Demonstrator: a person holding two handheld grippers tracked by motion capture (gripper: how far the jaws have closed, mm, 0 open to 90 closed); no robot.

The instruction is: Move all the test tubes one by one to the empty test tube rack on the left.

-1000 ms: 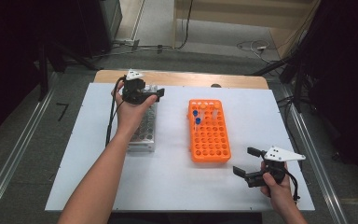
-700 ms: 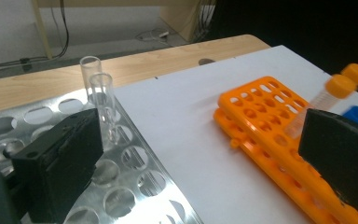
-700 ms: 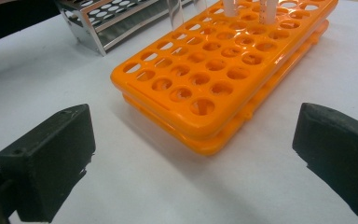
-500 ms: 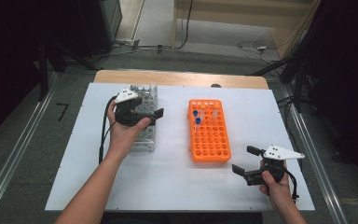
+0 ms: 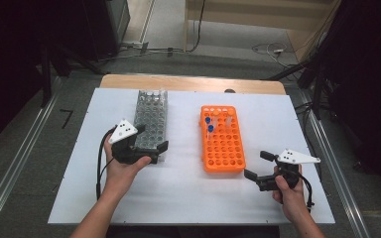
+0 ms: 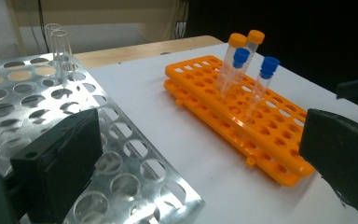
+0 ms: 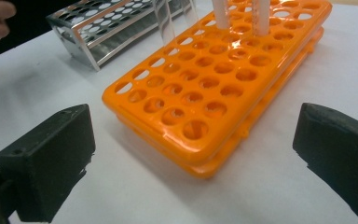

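Note:
My left gripper [image 5: 151,139] hovers over the near end of a metal tube rack [image 5: 151,111], open, with nothing between its jaws; they have just opened a little wider. In the left gripper view, my left gripper [image 6: 200,165] looks across the metal rack [image 6: 32,98], with two clear glass tubes [image 6: 60,42] at its far end. The orange rack [image 5: 223,141] stands mid-table and holds blue-capped tubes [image 6: 240,58] and orange-capped tubes [image 6: 254,37]. My right gripper [image 5: 258,165] sits open just right of that rack's near corner. In the right gripper view, my right gripper [image 7: 191,161] faces the orange rack [image 7: 214,84], its jaws wide apart around that corner without touching it.
A white sheet [image 5: 188,188] covers the table, with bare room in front of both racks. A wooden edge [image 5: 188,83] runs along the back. Cables trail from both grippers. The metal rack [image 7: 102,28] shows far off in the right gripper view.
My left hand has drawn back from the far end of the metal rack to its near end, toward the person. The right gripper has stayed put.

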